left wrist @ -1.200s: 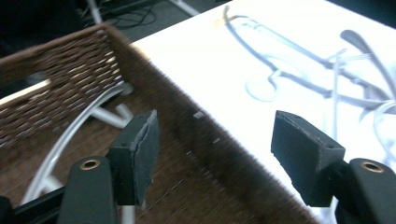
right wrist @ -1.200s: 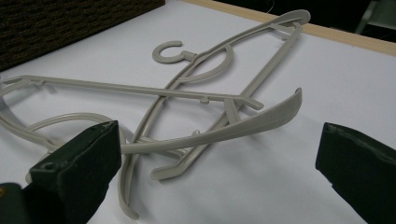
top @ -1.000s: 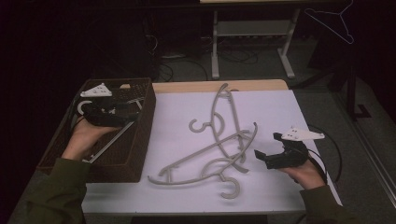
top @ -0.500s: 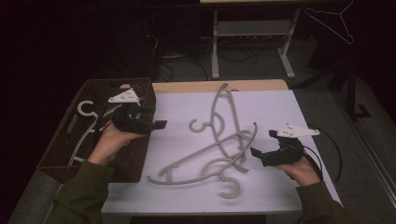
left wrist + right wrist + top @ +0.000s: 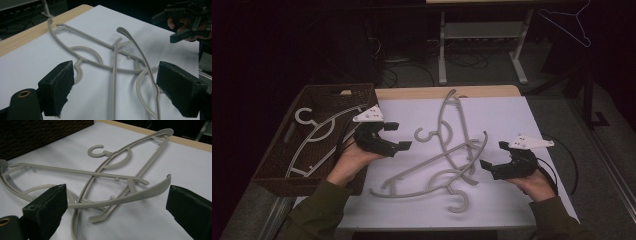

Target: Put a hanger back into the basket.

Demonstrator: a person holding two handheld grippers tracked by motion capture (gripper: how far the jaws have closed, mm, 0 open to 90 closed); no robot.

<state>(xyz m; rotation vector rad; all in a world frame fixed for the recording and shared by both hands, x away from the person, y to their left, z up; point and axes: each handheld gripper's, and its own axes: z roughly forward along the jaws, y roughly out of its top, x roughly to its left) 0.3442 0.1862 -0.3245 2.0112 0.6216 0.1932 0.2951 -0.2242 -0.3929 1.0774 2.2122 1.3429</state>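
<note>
Two grey plastic coat hangers (image 5: 447,150) lie crossed and tangled on the white sheet covering the table (image 5: 542,120), one running up toward the far edge, the other lying lower with its hook (image 5: 459,200) pointing toward the person. To the left, a dark woven basket (image 5: 277,160) sits against the sheet's edge and holds a third hanger (image 5: 319,135) of the same kind, resting on a slant inside it.

The left gripper (image 5: 393,136) hovers over the sheet just beside the basket's right wall, its fingers spread wide and holding nothing; in the left gripper view the tangled hangers (image 5: 120,57) lie on the sheet beyond its fingers (image 5: 58,87). The right gripper (image 5: 494,156) sits near the right end of the lower hanger, fingers also wide apart and empty, with the hangers (image 5: 112,177) lying on the sheet ahead of its fingers (image 5: 48,205).
</note>
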